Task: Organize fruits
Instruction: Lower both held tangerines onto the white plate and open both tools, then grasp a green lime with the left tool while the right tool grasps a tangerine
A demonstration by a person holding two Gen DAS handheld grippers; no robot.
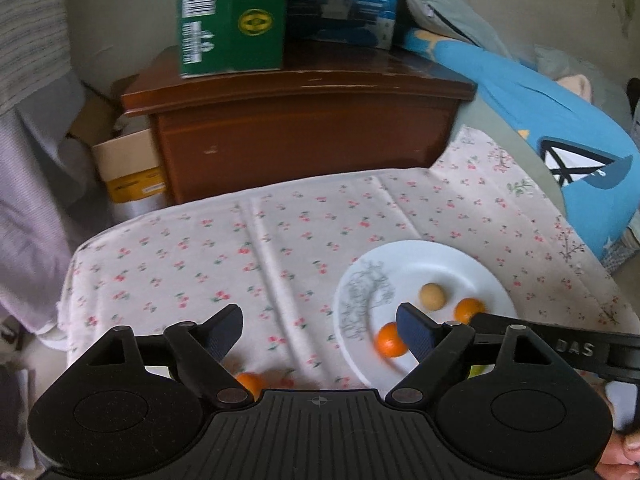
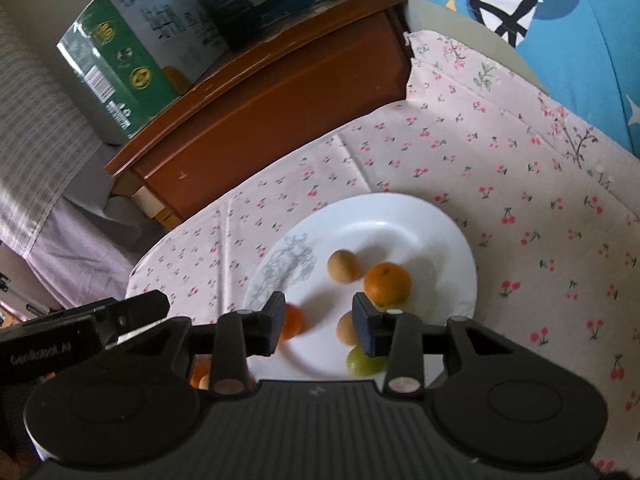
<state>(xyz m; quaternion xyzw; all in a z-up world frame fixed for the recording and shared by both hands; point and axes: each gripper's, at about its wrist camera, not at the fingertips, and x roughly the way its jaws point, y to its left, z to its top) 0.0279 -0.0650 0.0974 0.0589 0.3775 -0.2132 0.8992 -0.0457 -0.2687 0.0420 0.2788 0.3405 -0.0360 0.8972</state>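
A white plate (image 1: 440, 264) (image 2: 400, 216) with a grey tree print lies on the floral cloth. On it sit two oranges (image 2: 387, 283) (image 2: 291, 322), two tan round fruits (image 2: 343, 266) (image 2: 346, 329) and a green grape (image 2: 362, 362). In the left wrist view the plate holds a tan fruit (image 1: 432, 297) and two oranges (image 1: 469, 309) (image 1: 389, 340). Another orange (image 1: 249, 383) lies on the cloth beside the plate. My left gripper (image 1: 320, 330) is open and empty over the cloth left of the plate. My right gripper (image 2: 318, 326) is open and empty over the plate's near side.
A brown wooden cabinet (image 1: 304, 132) (image 2: 272, 100) stands behind the cloth, with a green box (image 1: 232, 20) (image 2: 120, 68) and a blue box (image 1: 344, 0) on top. A blue cushion (image 1: 560, 140) lies at the right. A cardboard box (image 1: 128, 168) sits left of the cabinet.
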